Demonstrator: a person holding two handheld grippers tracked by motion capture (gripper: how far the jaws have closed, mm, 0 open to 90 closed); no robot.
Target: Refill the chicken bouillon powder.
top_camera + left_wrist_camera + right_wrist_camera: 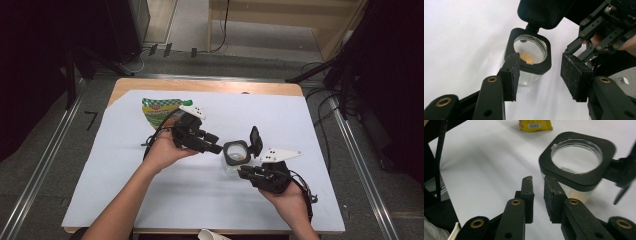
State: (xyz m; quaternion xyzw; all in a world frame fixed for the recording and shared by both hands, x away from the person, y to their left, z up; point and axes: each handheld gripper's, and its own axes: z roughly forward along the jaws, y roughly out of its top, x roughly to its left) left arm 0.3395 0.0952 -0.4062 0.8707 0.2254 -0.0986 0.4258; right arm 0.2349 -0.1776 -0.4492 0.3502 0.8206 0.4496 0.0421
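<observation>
The clear jar, lid hinged open, stood unheld mid-table between the left gripper and right gripper. Both stood empty, jaws parted. A knock risked tipping it.

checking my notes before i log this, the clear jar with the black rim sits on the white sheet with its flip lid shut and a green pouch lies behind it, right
Not quite: the lid is flipped open, standing up off its hinge, not shut. The left gripper view shows it raised above the open mouth of the jar. The rest holds: the jar stands on the white sheet with the green pouch behind it.
</observation>
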